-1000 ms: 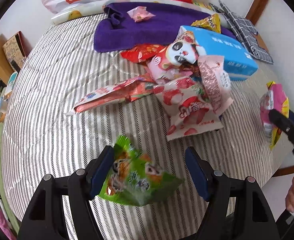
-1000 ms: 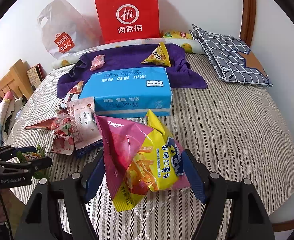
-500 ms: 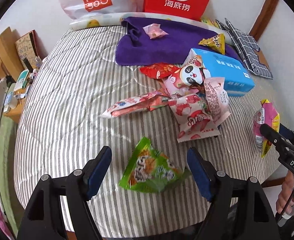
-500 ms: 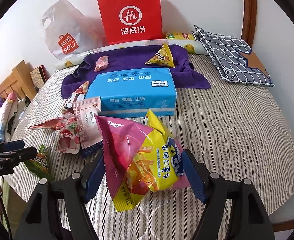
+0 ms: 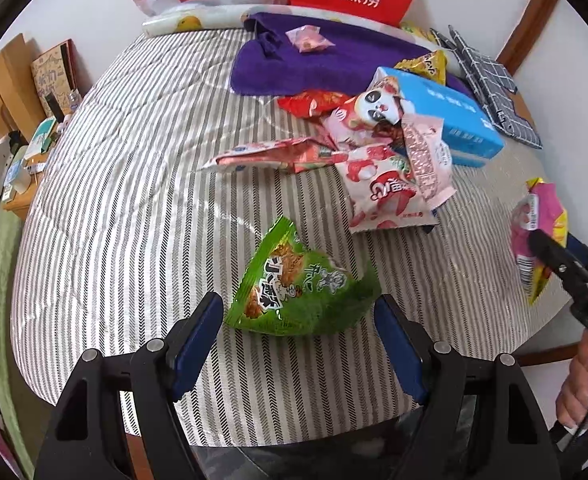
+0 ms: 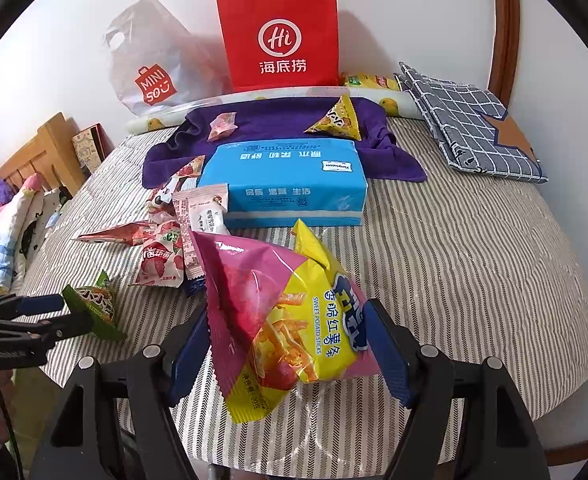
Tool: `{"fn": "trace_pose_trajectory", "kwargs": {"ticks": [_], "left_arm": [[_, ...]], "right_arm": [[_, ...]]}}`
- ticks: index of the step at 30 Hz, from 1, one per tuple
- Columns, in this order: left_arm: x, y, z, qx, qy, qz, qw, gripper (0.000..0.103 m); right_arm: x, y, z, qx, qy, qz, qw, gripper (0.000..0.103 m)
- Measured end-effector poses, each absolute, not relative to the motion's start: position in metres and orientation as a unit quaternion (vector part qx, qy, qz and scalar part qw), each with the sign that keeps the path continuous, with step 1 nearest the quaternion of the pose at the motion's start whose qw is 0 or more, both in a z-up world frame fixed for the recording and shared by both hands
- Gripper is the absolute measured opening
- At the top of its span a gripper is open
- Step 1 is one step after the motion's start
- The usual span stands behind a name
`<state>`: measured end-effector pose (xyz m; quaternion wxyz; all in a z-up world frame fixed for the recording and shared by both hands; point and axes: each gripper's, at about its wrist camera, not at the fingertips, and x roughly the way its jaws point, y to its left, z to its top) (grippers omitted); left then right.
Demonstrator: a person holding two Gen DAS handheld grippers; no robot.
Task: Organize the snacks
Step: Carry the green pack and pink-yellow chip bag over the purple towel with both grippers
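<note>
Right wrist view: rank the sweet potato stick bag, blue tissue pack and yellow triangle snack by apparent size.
1. Sweet potato stick bag and blue tissue pack: alike; the bag sits nearest the camera, so unsure.
2. Yellow triangle snack, smallest, though farthest.

We see a grey-and-white striped bedcover (image 6: 474, 264) under everything. On it a bright blue tissue pack (image 6: 290, 184) sits just before a purple towel (image 6: 278, 124); behind the towel stand a red paper bag (image 6: 280, 36) with white lettering and a translucent white bag (image 6: 150, 60) with a red logo. Near the blue pack lie a pink-and-yellow snack bag (image 6: 290, 320) and a green packet (image 5: 298, 292).
</note>
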<state>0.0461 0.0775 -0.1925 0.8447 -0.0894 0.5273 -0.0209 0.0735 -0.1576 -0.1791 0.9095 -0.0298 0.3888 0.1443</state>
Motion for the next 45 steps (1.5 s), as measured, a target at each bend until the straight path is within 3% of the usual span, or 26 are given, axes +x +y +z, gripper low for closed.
{"fn": "trace_pose_trajectory", "kwargs": {"ticks": [11, 19, 33, 45], "left_arm": [[0.064, 0.066, -0.207, -0.087, 0.528, -0.031, 0.844, 0.077], [0.07, 0.062, -0.203, -0.085, 0.521, -0.047, 0.848, 0.063], [0.089, 0.063, -0.154, -0.104, 0.491, -0.077, 0.862, 0.062], [0.15, 0.051, -0.107, -0.123, 0.459, -0.104, 0.874, 0.062]], "right_arm": [[0.083, -0.161, -0.189, -0.029, 0.403, 0.138, 0.904, 0.073], [0.092, -0.169, -0.191, -0.026, 0.409, 0.127, 0.903, 0.073], [0.109, -0.174, -0.162, -0.029, 0.39, 0.133, 0.911, 0.073], [0.149, -0.169, -0.115, -0.041, 0.349, 0.143, 0.925, 0.073]]}}
